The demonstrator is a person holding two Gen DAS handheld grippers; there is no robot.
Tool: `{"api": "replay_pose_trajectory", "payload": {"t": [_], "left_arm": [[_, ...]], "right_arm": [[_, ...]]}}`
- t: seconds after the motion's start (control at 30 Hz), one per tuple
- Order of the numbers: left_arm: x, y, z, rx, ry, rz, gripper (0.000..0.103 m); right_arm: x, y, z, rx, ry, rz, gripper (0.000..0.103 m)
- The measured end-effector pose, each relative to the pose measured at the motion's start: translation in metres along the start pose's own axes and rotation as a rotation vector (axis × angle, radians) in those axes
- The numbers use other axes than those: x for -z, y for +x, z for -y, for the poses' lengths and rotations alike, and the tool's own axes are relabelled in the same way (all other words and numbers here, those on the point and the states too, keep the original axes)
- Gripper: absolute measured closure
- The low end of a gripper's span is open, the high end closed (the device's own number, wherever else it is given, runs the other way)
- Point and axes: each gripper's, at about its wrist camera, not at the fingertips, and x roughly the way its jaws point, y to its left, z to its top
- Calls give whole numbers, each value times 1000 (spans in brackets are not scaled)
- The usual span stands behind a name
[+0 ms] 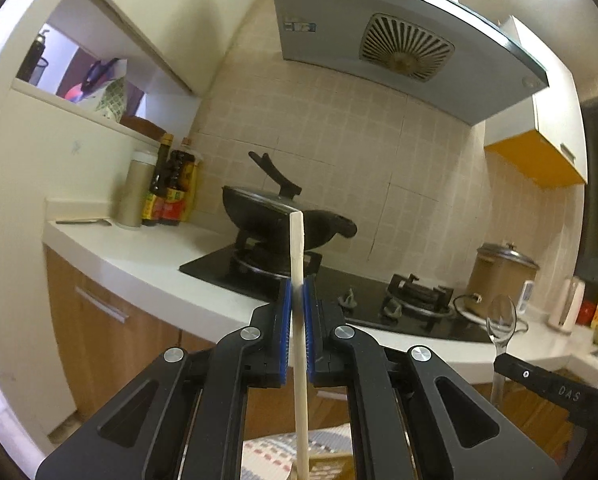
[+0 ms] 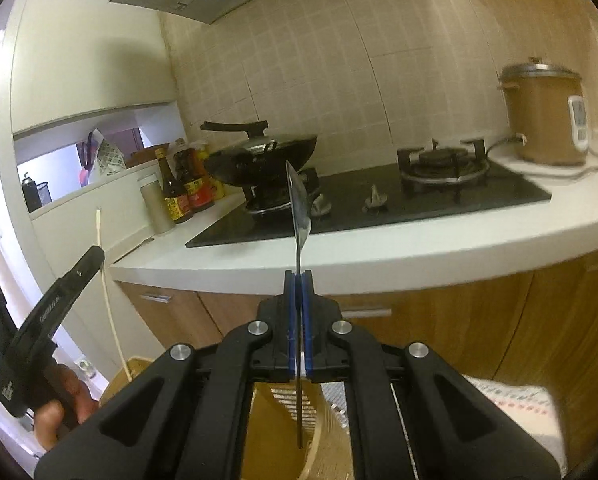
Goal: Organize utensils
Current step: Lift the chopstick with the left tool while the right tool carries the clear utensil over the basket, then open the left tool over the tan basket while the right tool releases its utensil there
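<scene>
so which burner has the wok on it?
The left burner, nearest the sauce bottles. The wok sits on it with its lid on; the right burner, by the rice cooker, is bare.

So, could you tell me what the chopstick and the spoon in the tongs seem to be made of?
The chopstick in the left tongs looks like pale wood or bamboo: matte, cream, no shine. The spoon in the right tongs looks like polished metal, probably steel: its bowl mirrors the room in the left view.
</scene>
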Motion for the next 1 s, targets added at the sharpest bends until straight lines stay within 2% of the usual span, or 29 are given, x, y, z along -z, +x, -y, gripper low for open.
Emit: {"api": "replay_pose_trajectory", "payload": {"t": [0.17, 0.2, 0.23, 0.27, 0.47, 0.53, 0.6, 0.67, 0.73, 0.8, 0.9, 1.0], "left_arm": [[12, -10, -2, 21, 1, -34, 98], [12, -14, -3, 27, -5, -40, 92], [11, -18, -4, 29, -4, -51, 81], [12, -20, -3, 31, 0, -57, 79], [7, -44, -5, 52, 3, -97, 78], [5, -58, -7, 53, 9, -100, 70], [4, -69, -8, 54, 10, -111, 66], [4, -82, -12, 58, 0, -136, 66], [6, -94, -15, 54, -8, -155, 65], [8, -102, -18, 55, -16, -191, 62], [18, -110, -24, 74, -32, -288, 62], [37, -108, -29, 80, -42, -447, 62]], "right_arm": [[13, -16, -7, -14, -20, 15, 101], [15, -21, -10, -8, -34, 12, 100], [16, -25, -11, -7, -44, 6, 100], [17, -29, -12, -6, -47, 0, 100], [21, -52, -5, -23, 8, -15, 99], [24, -63, -2, -30, 26, -20, 96], [26, -74, -1, -26, 34, -21, 84], [29, -84, -1, -27, 38, -26, 74], [33, -96, -2, -26, 35, -39, 72], [37, -105, -4, -3, 18, -71, 72], [43, -110, -8, 37, -9, -149, 72], [52, -107, -10, 69, -19, -270, 72]]}}
